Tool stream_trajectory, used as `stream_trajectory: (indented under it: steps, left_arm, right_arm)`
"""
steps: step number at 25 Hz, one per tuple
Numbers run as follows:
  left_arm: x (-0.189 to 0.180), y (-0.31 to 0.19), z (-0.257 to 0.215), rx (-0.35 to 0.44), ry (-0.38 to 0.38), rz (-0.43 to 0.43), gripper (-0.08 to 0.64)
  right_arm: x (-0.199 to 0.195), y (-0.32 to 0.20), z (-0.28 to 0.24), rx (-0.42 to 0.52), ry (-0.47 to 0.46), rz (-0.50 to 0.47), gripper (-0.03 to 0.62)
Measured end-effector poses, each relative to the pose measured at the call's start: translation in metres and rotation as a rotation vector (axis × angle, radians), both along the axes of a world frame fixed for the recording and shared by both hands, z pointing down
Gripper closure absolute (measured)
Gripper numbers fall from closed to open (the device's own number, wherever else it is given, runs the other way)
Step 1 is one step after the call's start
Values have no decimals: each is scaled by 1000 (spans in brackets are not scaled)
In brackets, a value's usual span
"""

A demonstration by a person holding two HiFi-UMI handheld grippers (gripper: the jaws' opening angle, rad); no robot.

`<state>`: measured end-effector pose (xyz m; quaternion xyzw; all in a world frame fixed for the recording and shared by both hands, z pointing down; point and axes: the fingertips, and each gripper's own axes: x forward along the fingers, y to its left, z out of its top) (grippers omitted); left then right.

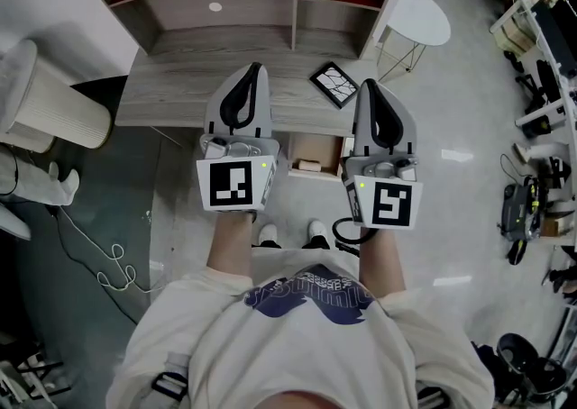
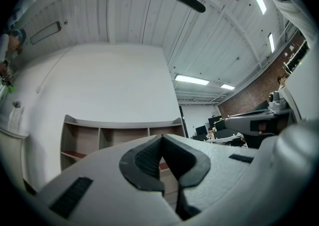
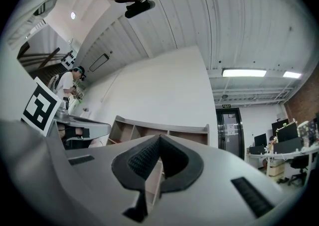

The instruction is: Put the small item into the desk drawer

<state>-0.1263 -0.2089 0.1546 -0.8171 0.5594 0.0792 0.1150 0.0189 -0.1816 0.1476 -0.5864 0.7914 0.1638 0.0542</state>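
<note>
both claws are pressed together and hold nothing. in the left gripper view the left claw shows its two dark ribbed pads meeting along one thin line at the tip, with no gap and nothing caught between them; past the tip stands the wooden shelf unit against a white wall. the right gripper view gives the same reading for the right claw: pads closed tip to tip, empty, aimed slightly upward at the shelf unit. from the head view the left claw and the right claw are held side by side in front of the person, apart from each other, each tip reaching over the front part of the counter without visibly touching it. the drawer is pulled open under the counter's front edge, showing in the gap between the two claws, closer to the right one. the small item, pale and blocky, lies inside that open drawer near its front, clear of both claws. a black-framed panel lies flat on the counter just beside the right claw's tip. the shelf unit rises at the back of the counter, and a white round table stands off to the right on the floor.
</note>
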Motion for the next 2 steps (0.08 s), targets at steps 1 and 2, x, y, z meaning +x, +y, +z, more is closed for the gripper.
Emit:
stream_trajectory:
  steps: [1, 2]
  left_arm:
    - [0, 0, 0, 1, 2, -1, 552]
    - [-1, 0, -1, 2, 5, -2, 552]
  right_arm:
    - [0, 0, 0, 0, 0, -2, 595]
    - [-1, 0, 0, 0, 0, -4, 595]
